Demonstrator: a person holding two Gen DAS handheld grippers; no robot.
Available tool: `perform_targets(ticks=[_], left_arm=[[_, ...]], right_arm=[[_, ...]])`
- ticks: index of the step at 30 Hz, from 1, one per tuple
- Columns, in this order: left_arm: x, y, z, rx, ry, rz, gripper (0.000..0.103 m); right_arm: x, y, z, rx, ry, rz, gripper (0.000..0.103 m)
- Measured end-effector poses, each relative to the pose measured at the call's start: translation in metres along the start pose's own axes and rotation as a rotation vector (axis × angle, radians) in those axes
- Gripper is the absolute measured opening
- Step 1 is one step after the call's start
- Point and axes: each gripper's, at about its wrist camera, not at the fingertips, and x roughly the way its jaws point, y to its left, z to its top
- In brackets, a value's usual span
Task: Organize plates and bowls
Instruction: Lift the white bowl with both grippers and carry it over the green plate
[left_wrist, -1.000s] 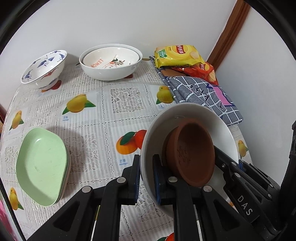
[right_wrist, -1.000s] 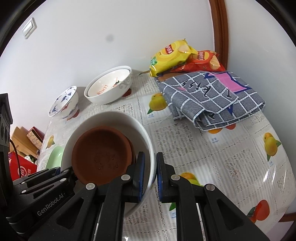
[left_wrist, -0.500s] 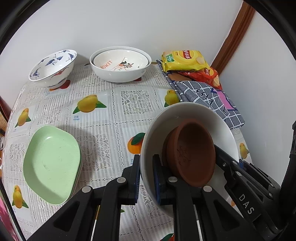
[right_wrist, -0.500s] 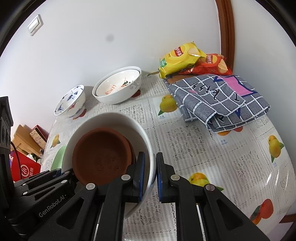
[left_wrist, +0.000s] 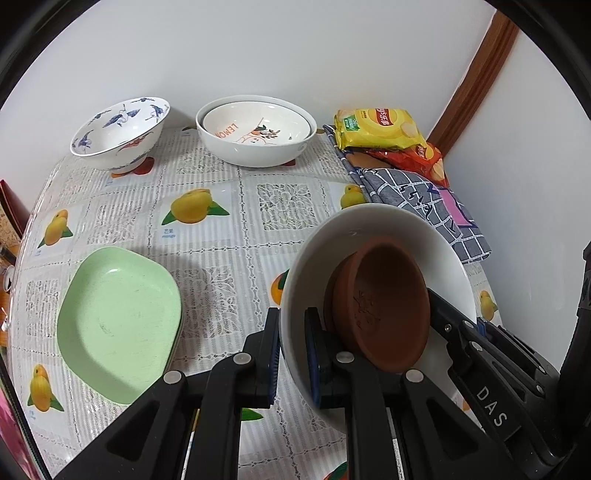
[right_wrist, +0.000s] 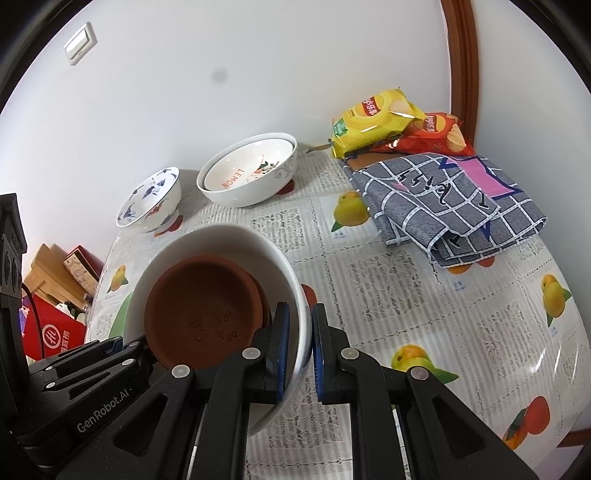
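A large white bowl (left_wrist: 373, 225) with brown clay dishes (left_wrist: 380, 302) inside is held above the table by both grippers. My left gripper (left_wrist: 292, 350) is shut on its left rim; my right gripper (right_wrist: 298, 339) is shut on its right rim (right_wrist: 295, 295). The brown dishes (right_wrist: 203, 310) lean inside it. Green plates (left_wrist: 118, 325) are stacked at the left. A white lemon-print bowl nested in a bigger white bowl (left_wrist: 256, 134) and a blue-patterned bowl (left_wrist: 118, 133) stand at the back by the wall.
Yellow and red chip bags (left_wrist: 384, 133) and a folded grey checked cloth (right_wrist: 450, 206) lie at the back right. The fruit-print tablecloth (left_wrist: 236, 221) covers the table. Boxes (right_wrist: 55, 295) sit on the floor beyond the left edge.
Both grippers have lifted the white bowl higher and pulled back; the table things look smaller and farther. The grip has not changed.
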Motion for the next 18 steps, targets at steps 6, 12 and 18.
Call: perform_targets(ticks=[6,12,18], left_arm=[[-0.006,0.010,0.001,-0.012,-0.011,0.005,0.013],[-0.011,0.021,0.001,-0.027,-0.018,0.011,0.013],[-0.017,0.032,0.001,-0.040,-0.025,0.019,0.013]], right_arm=[[0.001,0.010,0.000,-0.012,-0.003,0.008,0.012],[0.002,0.022,-0.001,-0.026,-0.003,0.019,0.012],[0.004,0.035,-0.002,-0.037,-0.002,0.029,0.012]])
